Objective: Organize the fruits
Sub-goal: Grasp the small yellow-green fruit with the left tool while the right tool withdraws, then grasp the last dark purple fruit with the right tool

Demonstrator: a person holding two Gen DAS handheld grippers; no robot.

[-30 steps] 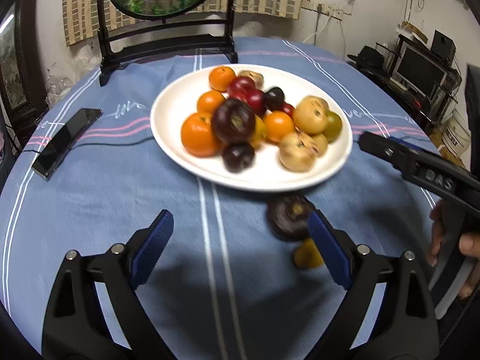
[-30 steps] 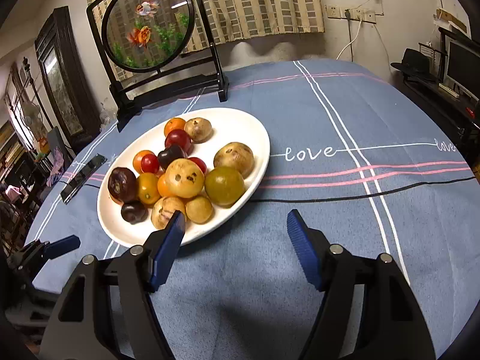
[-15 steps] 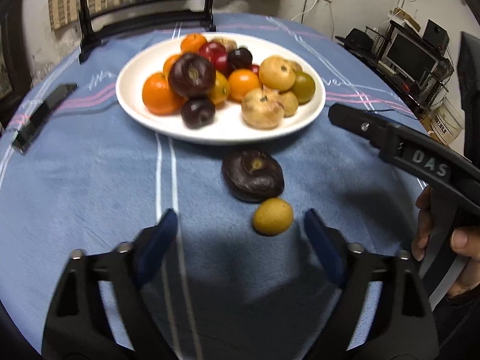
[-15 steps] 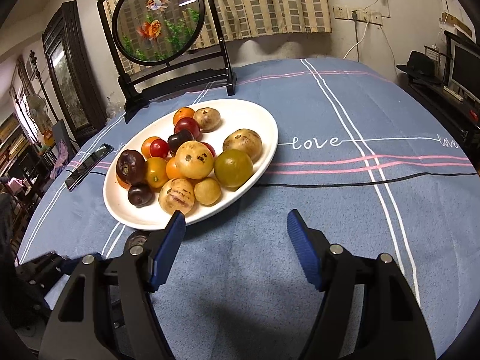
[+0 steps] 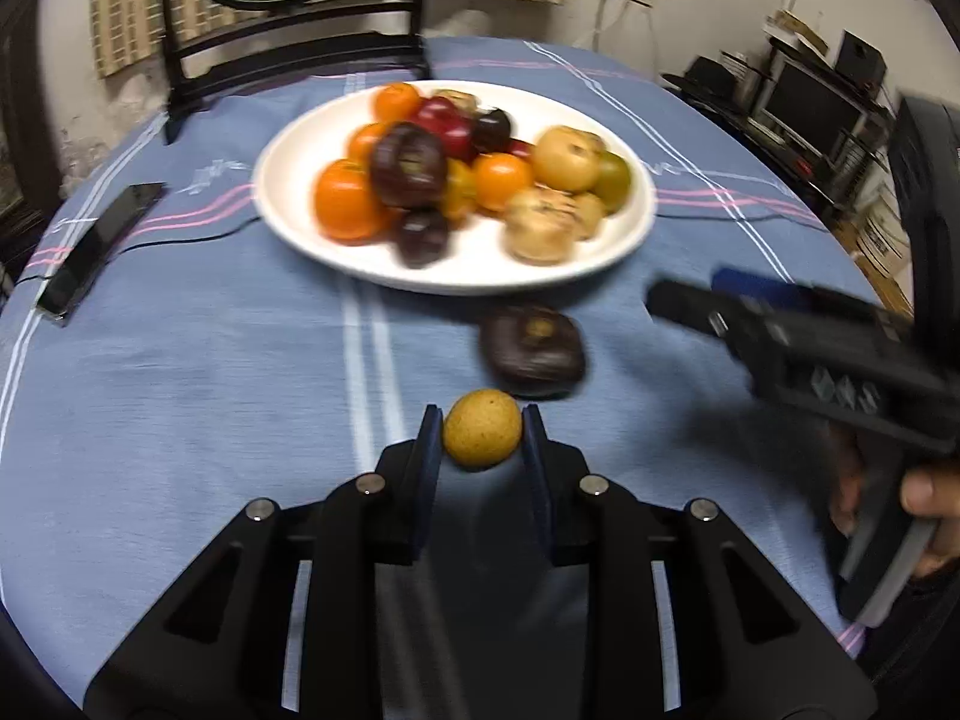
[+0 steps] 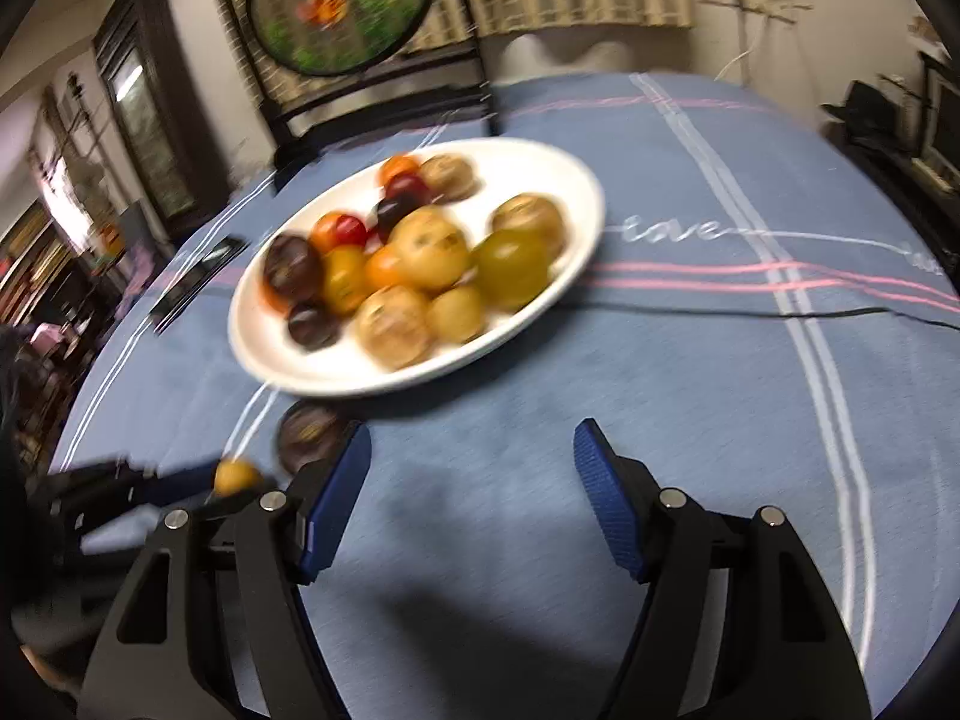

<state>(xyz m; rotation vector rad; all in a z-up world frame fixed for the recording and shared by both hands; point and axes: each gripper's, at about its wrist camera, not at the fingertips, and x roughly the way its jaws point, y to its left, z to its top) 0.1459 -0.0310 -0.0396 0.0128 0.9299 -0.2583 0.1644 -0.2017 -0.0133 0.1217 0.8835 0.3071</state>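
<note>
Sitting on the bench (image 5: 180,372), a small yellow fruit (image 5: 482,429) is clenched by the left tool (image 5: 482,450), likely bound for the plate (image 5: 456,276) just beyond. The right tool (image 6: 471,468) is held released, empty, nearby.

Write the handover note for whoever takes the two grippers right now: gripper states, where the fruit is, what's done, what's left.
Left gripper: closed on the small yellow fruit, low over the blue tablecloth.
Right gripper: open, empty, hovering short of the white plate.
Dark purple fruit: loose on the cloth, just in front of the plate.
Done: most of the fruit is piled on the plate.
Left: probably carry the yellow fruit to the plate, then collect the purple one.
</note>
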